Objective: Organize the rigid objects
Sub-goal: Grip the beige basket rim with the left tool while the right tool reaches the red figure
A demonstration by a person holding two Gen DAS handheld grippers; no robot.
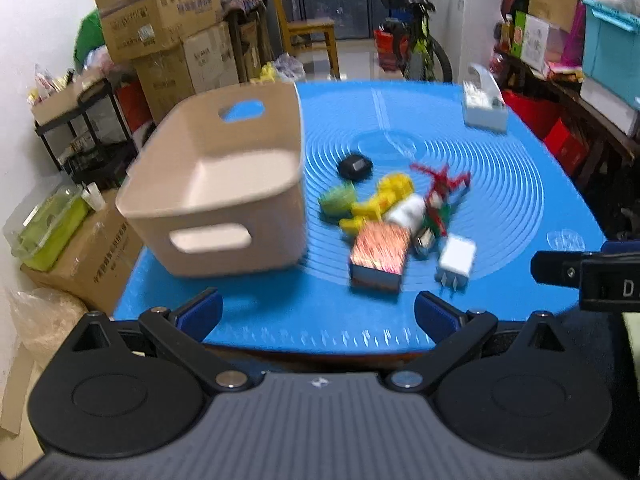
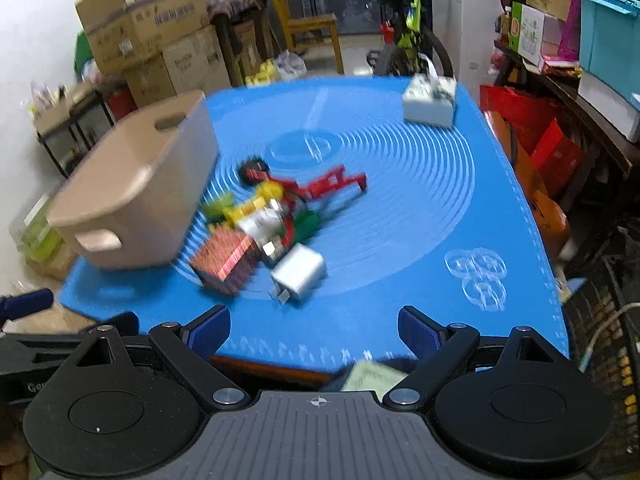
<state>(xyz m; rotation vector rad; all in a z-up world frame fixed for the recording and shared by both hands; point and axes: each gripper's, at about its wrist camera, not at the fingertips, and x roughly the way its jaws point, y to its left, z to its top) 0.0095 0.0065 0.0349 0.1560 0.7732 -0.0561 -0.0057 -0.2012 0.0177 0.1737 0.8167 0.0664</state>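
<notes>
Holding my left gripper wide open over the near edge of the blue mat, I am gripping nothing; its blue-padded fingers are hanging apart in the air, touching no object. My right gripper is standing just as wide, empty too, its pads clear of everything, and its black body is showing at the right edge of the left wrist view with a single letter "D" readable on it.

I am taking the beige bin as my landmark. It is sitting on the mat's left side, with cut-out handles in its end walls. Just right of the bin, a jumble of small things is lying: a patterned red box nearest me, a white charger plug right of that box, yellow blocks and a green piece close to the bin wall, a red and green toy farther right, and a black puck behind them. Far right of the bin, at the mat's far corner, a white box is standing.

Motion blur is smearing the printing on the cardboard cartons behind the bin, so I am unable to read it.
</notes>
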